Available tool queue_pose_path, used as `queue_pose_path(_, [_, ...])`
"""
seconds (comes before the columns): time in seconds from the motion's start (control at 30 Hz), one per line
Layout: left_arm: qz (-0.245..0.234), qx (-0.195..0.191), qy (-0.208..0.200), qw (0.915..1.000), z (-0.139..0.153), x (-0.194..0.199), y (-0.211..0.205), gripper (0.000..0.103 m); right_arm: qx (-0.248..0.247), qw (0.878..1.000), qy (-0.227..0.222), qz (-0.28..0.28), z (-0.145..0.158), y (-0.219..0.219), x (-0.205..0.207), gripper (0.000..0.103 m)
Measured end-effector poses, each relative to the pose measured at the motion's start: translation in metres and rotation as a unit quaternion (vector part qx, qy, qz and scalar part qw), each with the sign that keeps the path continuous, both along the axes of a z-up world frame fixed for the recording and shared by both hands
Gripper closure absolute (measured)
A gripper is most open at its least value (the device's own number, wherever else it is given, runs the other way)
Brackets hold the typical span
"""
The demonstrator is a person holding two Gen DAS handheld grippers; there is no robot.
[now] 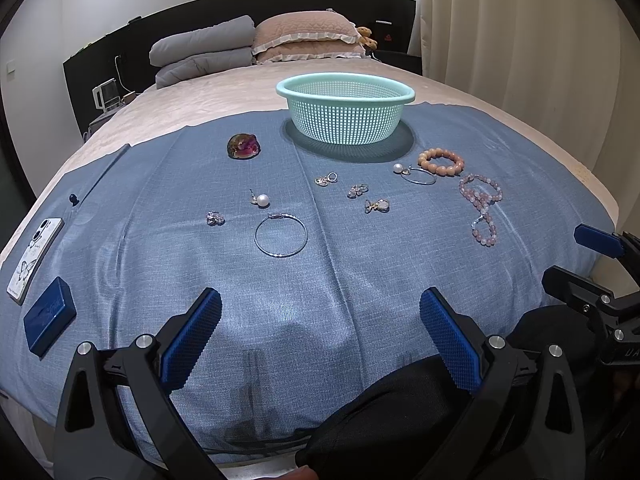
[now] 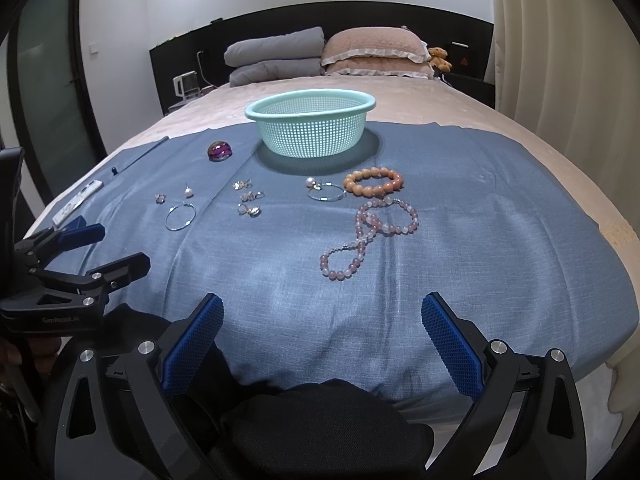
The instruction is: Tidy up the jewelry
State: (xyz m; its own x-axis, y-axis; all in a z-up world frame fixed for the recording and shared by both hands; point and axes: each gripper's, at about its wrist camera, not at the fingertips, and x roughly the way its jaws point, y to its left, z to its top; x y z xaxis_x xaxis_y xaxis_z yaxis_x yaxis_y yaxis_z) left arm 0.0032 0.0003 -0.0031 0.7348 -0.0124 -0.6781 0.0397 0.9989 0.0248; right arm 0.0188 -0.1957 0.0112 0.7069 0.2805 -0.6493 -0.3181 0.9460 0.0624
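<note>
Blue pads on the left gripper [image 1: 320, 340] and right gripper [image 2: 322, 346] gape empty, so grab beads like the pink necklace [image 2: 368, 232] gently, then drop them in the green basket [image 2: 310, 102].

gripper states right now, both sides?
Left gripper: open, holding nothing, above the blue cloth.
Right gripper: open, holding nothing.

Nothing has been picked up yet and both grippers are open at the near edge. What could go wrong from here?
The thin silver hoop lies flat on the soft blue cloth, so the left gripper may pinch fabric with it. The pink bead strand is looped and could trail or snag when the right gripper lifts it. Small earrings might slip through the perforated basket.
</note>
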Motion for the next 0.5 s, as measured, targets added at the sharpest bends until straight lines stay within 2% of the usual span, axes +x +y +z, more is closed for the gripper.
queue_pose_path(0.5, [0.001,-0.002,0.001,1.0,-0.0003,0.0008,0.0015,0.006,0.002,1.0,0.001,0.0,-0.0004,0.0007,-0.0006,0.008])
